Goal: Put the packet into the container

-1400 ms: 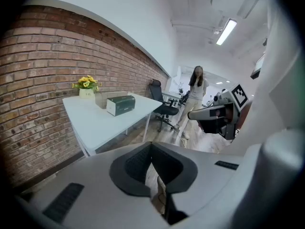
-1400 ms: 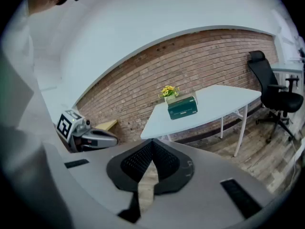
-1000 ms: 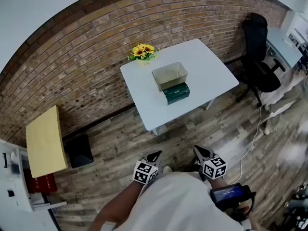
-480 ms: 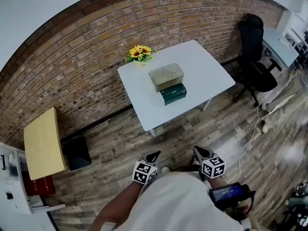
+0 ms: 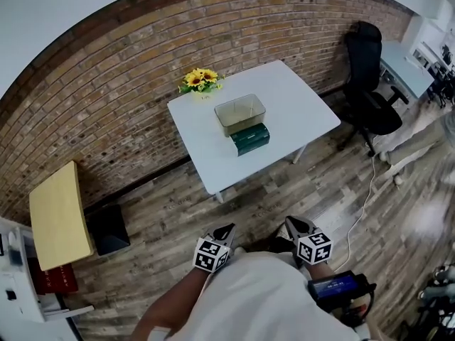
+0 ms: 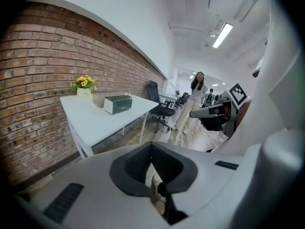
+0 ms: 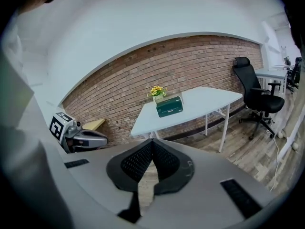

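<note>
The green packet is lying on the far white table, just beside the container, well apart from the left gripper and the right gripper, both pressing their jaws together on nothing

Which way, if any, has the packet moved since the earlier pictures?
No. The packet still lies by the container's near side; only the view shifted.

Rough brick wall, smooth matt table, wood-plank floor, translucent plastic container
</note>
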`<state>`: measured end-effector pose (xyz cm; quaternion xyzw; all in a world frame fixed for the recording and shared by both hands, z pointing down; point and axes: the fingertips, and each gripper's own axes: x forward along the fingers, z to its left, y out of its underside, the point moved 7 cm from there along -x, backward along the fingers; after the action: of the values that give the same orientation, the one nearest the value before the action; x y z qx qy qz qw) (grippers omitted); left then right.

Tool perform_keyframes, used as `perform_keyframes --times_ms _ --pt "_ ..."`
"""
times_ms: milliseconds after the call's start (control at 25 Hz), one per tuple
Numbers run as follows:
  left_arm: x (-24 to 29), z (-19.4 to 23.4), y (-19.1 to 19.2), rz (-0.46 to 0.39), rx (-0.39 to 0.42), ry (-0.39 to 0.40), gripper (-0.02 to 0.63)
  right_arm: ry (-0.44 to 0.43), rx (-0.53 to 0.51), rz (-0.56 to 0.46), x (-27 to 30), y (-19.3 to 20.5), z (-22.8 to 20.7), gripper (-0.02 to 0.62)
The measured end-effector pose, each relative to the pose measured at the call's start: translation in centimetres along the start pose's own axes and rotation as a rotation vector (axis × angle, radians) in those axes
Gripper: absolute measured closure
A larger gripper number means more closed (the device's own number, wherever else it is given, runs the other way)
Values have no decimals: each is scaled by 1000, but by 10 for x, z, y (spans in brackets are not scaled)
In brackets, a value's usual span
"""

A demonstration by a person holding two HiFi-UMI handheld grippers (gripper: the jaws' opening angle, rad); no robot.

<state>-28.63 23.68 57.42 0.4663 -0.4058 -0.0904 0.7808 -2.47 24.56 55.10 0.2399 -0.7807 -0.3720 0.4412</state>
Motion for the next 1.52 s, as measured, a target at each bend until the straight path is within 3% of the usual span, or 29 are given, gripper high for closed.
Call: perform_keyframes --times_ms 760,1520 --pt "20 14 -19 57 -18 -51 597 -61 18 46 42 -16 -30 588" --pt "108 24 -96 95 25 -52 597 -99 43 47 88 -75 -114 588"
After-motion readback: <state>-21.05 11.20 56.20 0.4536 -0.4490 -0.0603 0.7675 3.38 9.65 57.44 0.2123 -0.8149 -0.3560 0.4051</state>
